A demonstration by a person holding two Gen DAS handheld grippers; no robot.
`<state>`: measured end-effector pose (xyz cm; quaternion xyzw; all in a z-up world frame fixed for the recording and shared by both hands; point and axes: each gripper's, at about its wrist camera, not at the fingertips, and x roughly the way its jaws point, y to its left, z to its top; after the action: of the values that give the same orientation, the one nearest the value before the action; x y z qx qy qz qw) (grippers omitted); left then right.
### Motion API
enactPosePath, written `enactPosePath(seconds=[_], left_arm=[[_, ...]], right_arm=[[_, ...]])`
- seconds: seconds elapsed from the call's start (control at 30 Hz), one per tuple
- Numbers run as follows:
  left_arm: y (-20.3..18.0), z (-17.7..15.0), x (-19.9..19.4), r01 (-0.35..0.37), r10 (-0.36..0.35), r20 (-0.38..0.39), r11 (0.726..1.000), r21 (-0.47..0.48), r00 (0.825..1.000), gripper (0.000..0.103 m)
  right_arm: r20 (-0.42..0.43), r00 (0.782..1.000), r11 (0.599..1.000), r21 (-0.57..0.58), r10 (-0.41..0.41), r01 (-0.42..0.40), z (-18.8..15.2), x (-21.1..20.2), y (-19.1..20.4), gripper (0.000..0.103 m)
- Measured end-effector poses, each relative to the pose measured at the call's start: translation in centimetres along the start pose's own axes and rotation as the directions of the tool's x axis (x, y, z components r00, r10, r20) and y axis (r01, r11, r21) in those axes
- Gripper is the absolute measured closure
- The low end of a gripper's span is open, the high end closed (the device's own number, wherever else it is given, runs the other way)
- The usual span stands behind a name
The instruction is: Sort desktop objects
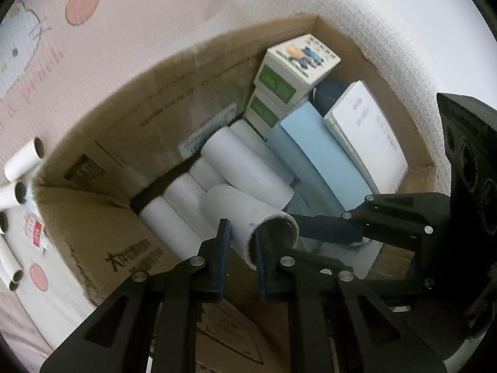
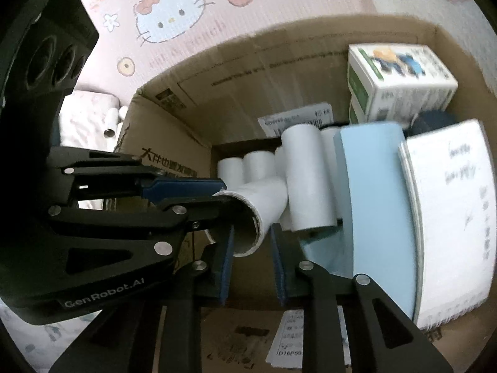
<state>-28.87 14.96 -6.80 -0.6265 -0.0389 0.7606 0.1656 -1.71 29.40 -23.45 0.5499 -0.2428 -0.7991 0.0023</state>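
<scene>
Left gripper [image 1: 242, 248] is pinching the rim of a white tube [image 1: 242, 214], one pad outside the wall and one inside the open mouth, low over a cardboard box [image 1: 102, 155] on a pink cartoon mat [image 1: 124, 46]. From 3 o'clock in the left wrist view, the right gripper [image 2: 251, 264] comes in with its jaws drawn together, tip at the same mouth. Whether it nips the rim can't be told.

The tube sits in the box's near half at approx. 6 o'clock. Its far end rests on the other tubes and its near end is lifted.

Sorting looks well along. To seat this one well, swing it parallel w/ the tube row [image 1: 174, 217] and lower the raised end until it bears on its neighbours. Only then let go. The wall looks thin, so a light pinch seems wise, and the right gripper should stay clear of the mouth.

Inside the box:
- The tubes lie side by side from 7 to 11 o'clock.
- Green-and-white cartons [image 1: 298, 59] are stacked in the far corner at 12 o'clock.
- A light-blue slab [image 1: 313, 149] and a white booklet [image 1: 366, 130] lean along the 2 o'clock wall.
- A dark-blue item [image 1: 329, 91] is wedged behind them — too hidden to identify.

Loose tubes [image 1: 21, 161] wait on the mat outside the box at 9 o'clock.
</scene>
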Motion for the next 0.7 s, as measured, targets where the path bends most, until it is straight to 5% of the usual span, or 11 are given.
enactPosePath(seconds=[0.43,0.5,0.7], left_arm=[[0.0,-1.1,-0.9,-0.056,0.057,0.070,0.998,-0.003,0.996,0.087],[-0.3,-1.1,2.1,-0.050,0.049,0.077,0.999,0.002,0.996,0.087],[-0.1,-1.5,2.6,-0.034,0.032,0.038,0.999,0.033,0.999,0.087]], right_arm=[[0.074,0.997,0.998,-0.061,-0.024,0.028,2.6,0.9,0.7,0.083],[0.081,0.996,0.997,-0.065,-0.038,0.043,2.8,0.8,0.7,0.083],[0.028,0.995,0.991,-0.096,-0.096,0.099,1.8,0.5,1.1,0.083]])
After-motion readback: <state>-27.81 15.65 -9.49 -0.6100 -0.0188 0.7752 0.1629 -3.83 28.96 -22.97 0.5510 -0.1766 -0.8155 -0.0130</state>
